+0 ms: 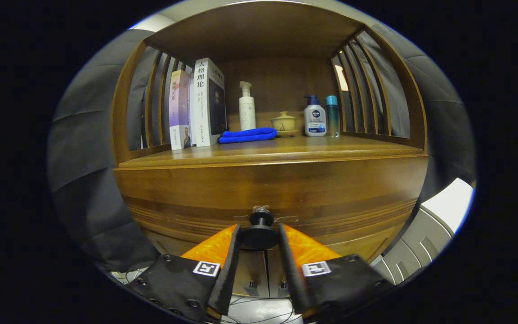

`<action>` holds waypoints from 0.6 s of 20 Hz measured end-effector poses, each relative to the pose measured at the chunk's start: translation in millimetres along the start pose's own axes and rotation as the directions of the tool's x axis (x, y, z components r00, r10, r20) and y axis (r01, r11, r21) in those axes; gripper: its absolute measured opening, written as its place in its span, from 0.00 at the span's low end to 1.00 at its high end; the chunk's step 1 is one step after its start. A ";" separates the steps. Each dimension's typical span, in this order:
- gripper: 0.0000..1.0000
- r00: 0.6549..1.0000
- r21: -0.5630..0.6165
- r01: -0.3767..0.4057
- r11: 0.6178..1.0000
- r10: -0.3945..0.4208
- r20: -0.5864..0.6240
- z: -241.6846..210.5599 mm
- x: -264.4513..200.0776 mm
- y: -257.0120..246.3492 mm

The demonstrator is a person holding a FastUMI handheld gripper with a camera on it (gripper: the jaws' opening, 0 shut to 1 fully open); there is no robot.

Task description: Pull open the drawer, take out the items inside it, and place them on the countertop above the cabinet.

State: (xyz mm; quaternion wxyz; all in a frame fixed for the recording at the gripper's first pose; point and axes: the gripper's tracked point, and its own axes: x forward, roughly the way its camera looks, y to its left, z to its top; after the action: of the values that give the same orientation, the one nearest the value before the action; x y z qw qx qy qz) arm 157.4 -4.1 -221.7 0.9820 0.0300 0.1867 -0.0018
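One drawer (268, 198), wooden, set in the front of the cabinet (151, 234) directly beneath the countertop (286, 148); front panel flush with the cabinet face, contents hidden. One dark round knob (260, 234) at the lower middle of the drawer front. One hand-held gripper (260, 235): fingers nearly closed, one on each side of the knob's wide disc, both pressing against it. Below the drawer, two cabinet doors (259, 270) meeting at a centre seam, each with a small pull near that seam, seen between and beyond the fingers.

On the countertop, well beyond the fingers, within a slatted wooden alcove (367, 90):
- Two upright books (196, 108), at the left, standing side by side.
- One folded blue cloth (247, 135), lying flat just beside the books.
- One white pump bottle (247, 108), upright behind the cloth.
- One pale lidded cup (283, 123) on a saucer, near the middle.
- One white bottle with blue pump (315, 117), upright, to the right.
- One slim teal bottle (332, 114), upright, just beside it.

Grey cloth (88, 180) hangs around the cabinet on both sides.
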 end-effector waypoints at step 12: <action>0.33 1.000 -0.018 0.002 1.000 -0.002 0.009 -10.5 -27.6 -0.1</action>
State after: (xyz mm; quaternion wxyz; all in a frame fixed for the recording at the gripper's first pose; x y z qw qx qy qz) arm 127.9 -3.7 -221.3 0.9830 0.0207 0.1824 -0.0013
